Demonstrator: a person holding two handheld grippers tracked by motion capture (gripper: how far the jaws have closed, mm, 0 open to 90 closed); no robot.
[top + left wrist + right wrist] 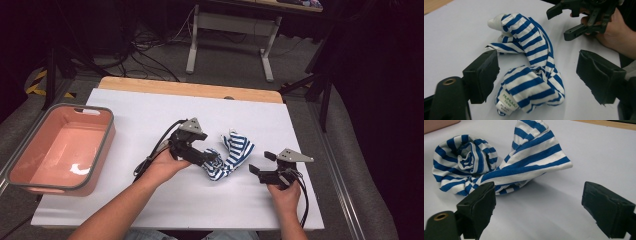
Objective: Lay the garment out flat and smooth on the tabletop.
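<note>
Both tongs (212, 159) (261, 162) gape (nothing gripped) beside cloth (231, 154).

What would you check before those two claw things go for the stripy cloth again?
1. Left gripper open: ok, its jaws stand apart on either side of the rolled end, pads not pressing it.
2. Right gripper open and free: ok, nothing lies between its jaws.
3. Striped cloth within reach: ok, it lies bunched on the white table cover between both grippers.
4. Cloth flat enough to fold: not ok, one end is rolled up and twisted.
5. A loose edge to grab: ok, a flat corner sticks out toward the right gripper.
6. Pink bin ready: ok, it sits open at the table's left edge and looks empty.
</note>
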